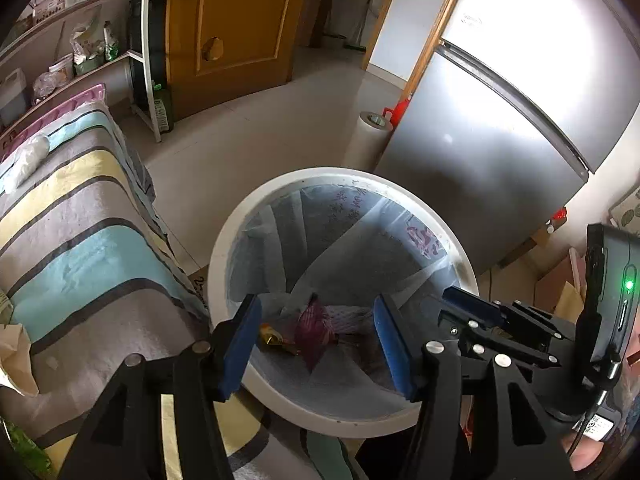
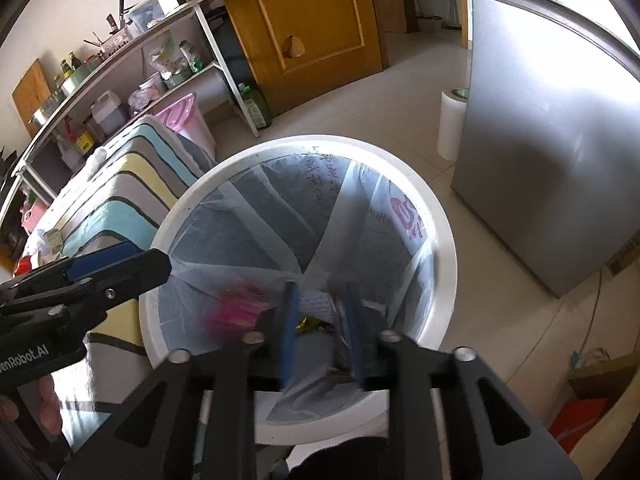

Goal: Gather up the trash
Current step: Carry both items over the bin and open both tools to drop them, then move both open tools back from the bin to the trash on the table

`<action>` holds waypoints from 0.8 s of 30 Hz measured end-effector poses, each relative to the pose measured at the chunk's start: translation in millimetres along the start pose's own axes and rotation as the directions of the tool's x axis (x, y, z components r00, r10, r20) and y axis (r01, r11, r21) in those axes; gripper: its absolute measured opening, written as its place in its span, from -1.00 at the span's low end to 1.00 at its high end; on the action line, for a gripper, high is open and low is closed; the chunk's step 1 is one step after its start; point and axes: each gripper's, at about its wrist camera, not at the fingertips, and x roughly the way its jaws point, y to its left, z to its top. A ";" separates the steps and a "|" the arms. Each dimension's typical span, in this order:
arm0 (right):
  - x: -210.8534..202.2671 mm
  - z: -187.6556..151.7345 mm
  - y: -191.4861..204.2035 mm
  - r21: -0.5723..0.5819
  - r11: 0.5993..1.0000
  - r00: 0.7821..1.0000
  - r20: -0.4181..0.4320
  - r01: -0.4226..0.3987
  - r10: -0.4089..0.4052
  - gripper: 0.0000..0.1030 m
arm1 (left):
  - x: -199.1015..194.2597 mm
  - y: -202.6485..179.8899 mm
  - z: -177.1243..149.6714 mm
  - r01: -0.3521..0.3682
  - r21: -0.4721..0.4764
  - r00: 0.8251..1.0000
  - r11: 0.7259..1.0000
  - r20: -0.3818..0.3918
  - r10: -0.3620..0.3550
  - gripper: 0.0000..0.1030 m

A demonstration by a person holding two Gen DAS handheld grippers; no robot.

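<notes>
A white trash bin with a clear liner stands on the floor beside the striped table; it also shows in the right wrist view. Inside lie a pink-purple wrapper and a gold wrapper. In the right wrist view the pink wrapper is blurred and the gold one lies at the bottom. My left gripper is open and empty over the bin. My right gripper hangs over the bin with its jaws apart and blurred, nothing between them. The right gripper also shows in the left wrist view, and the left gripper in the right wrist view.
The table with a striped cloth is at the left, with a paper scrap on it. A silver fridge stands at the right, a white paper roll beside it. Shelves and a wooden door are behind.
</notes>
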 end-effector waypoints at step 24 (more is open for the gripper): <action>-56.1 -0.6 75.0 -0.102 0.991 0.983 0.153 -0.083 0.098 -0.26 | -102.5 63.3 -23.9 -0.087 -0.101 0.975 0.991 0.194 0.105 0.29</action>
